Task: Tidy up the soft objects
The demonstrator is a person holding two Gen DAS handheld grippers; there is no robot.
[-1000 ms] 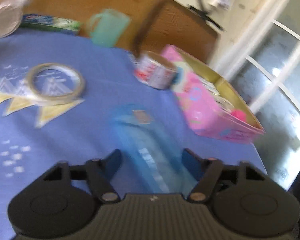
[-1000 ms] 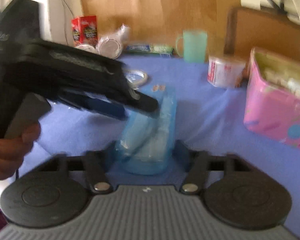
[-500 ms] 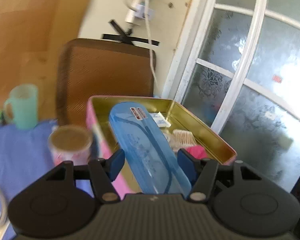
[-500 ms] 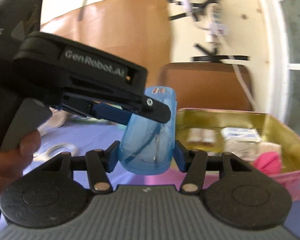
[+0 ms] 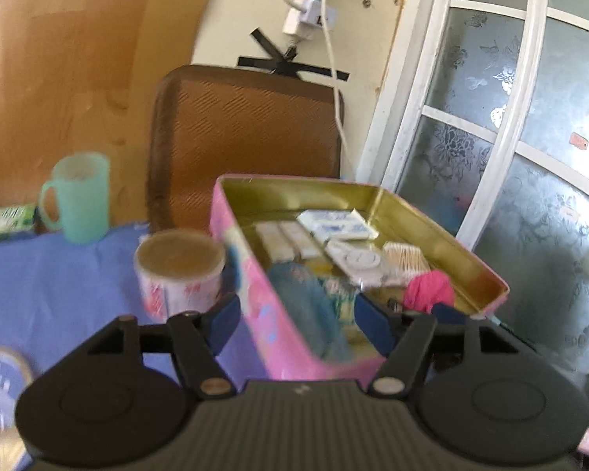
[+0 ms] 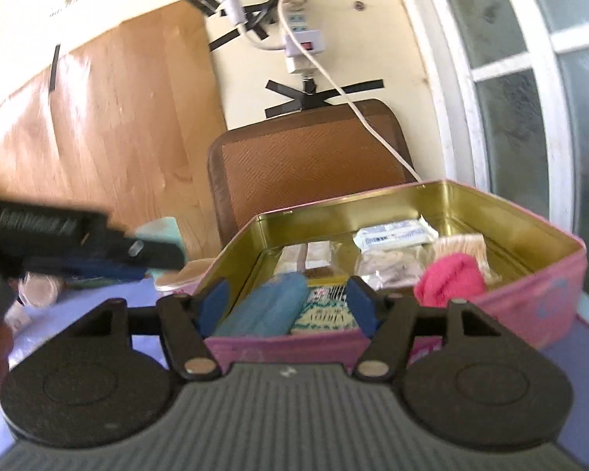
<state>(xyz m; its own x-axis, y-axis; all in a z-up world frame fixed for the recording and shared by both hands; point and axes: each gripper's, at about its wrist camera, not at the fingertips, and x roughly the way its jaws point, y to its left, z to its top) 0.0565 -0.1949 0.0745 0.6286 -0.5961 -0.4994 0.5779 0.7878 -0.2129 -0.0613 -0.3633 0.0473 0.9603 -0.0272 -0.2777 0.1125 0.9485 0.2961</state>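
In tin [image 6: 432, 200] (near wall): blue pouch [image 6: 263, 310].

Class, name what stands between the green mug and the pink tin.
Left wrist view: a printed tape roll stands between green mug and pink tin.

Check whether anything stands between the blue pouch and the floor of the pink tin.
Nothing visible does. The blue pouch already lies inside the pink tin, along its near-left wall, beside a patterned packet. Both the left gripper and the right gripper are open around it, not gripping.
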